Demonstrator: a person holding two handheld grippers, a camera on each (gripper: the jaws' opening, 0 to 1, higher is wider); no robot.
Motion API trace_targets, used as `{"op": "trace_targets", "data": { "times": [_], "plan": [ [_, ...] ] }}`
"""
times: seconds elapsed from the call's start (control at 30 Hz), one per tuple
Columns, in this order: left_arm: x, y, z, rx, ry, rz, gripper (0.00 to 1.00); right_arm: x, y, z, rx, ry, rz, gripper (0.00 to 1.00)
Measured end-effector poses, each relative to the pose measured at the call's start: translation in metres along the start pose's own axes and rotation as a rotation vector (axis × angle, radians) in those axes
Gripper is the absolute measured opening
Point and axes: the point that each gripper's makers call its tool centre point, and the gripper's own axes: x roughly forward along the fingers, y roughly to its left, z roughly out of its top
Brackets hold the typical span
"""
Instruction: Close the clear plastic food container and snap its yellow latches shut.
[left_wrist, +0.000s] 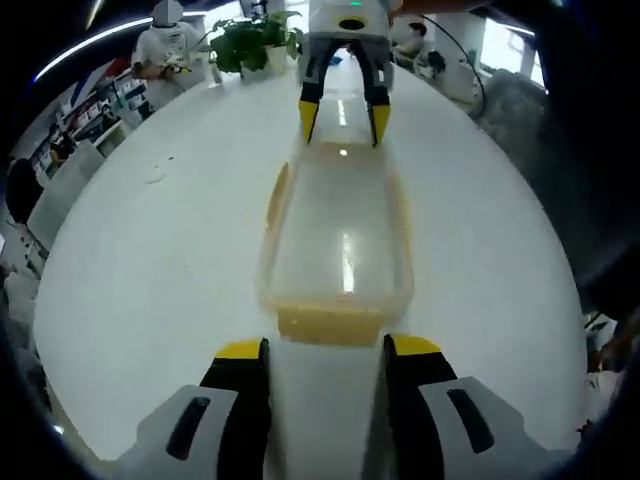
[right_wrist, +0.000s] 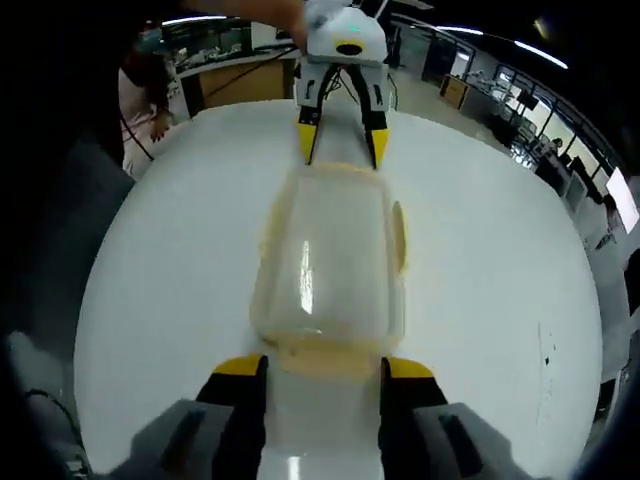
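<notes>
White round table (left_wrist: 140, 260) in an open office, desks and people at the back. Near to far in the left gripper view: left gripper (left_wrist: 327, 360) low in frame, jaws spread wide, nothing between them but bare tabletop, yellow tips just short of the near end of the container (left_wrist: 340, 240). Container is clear plastic, long, lies lengthwise between the two tools in the middle of the table. Lid (left_wrist: 345, 215) looks already seated on top. Yellow end latch (left_wrist: 328, 322) faces this gripper; a yellow side latch (left_wrist: 277, 195) shows along the left edge. Can't tell whether any latch is snapped. Beyond it, right gripper (left_wrist: 345, 122) comes in from the far side, jaws apart, tips at the far end of the box, grasping nothing as far as I can see. Potted plant (left_wrist: 255, 42) past that, near the table edge.

Right gripper view mirrors it: right gripper (right_wrist: 324, 385) spread, its own end latch (right_wrist: 325, 358) right at the tips, left gripper (right_wrist: 343, 140) opposite.

Step, my read: lid on, latching stage, both tools lined up on the end latches. Next move needs each tool to press its end latch inward and down until it clicks, both pushing against each other so the box doesn't slide; then the side latches.
</notes>
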Motion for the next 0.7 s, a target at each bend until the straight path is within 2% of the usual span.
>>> {"op": "trace_targets", "data": {
  "times": [0.13,0.17,0.2,0.23,0.37,0.47,0.57,0.7],
  "plan": [
    [0.0016,-0.0061,0.0045,0.037,0.006,-0.029,0.40,0.0058,0.0029,0.0055,0.010,-0.002,0.039,0.39],
    [0.0021,-0.0099,0.0054,0.053,0.009,-0.044,0.38,0.0059,0.0063,0.0088,0.029,-0.013,0.069,0.38],
    [0.0009,-0.0082,0.0048,0.068,0.019,-0.046,0.38,0.0052,0.0016,0.0081,0.055,-0.004,0.046,0.37],
    [0.0010,-0.0073,0.0053,0.059,0.024,-0.045,0.38,0.0055,0.0009,0.0074,0.030,0.001,0.054,0.37],
    [0.0028,-0.0067,0.0023,0.077,0.039,-0.055,0.38,0.0056,-0.0013,0.0057,0.034,0.026,0.057,0.36],
    [0.0049,-0.0088,0.0037,0.092,0.085,-0.064,0.38,0.0054,-0.0036,0.0043,0.047,0.029,0.060,0.36],
    [0.0045,-0.0085,0.0027,0.079,0.101,-0.058,0.38,0.0052,-0.0021,0.0031,0.041,0.043,0.057,0.36],
    [0.0038,-0.0088,0.0027,0.044,0.089,-0.050,0.36,0.0049,-0.0010,0.0029,0.039,0.055,0.054,0.35]
  ]
}}
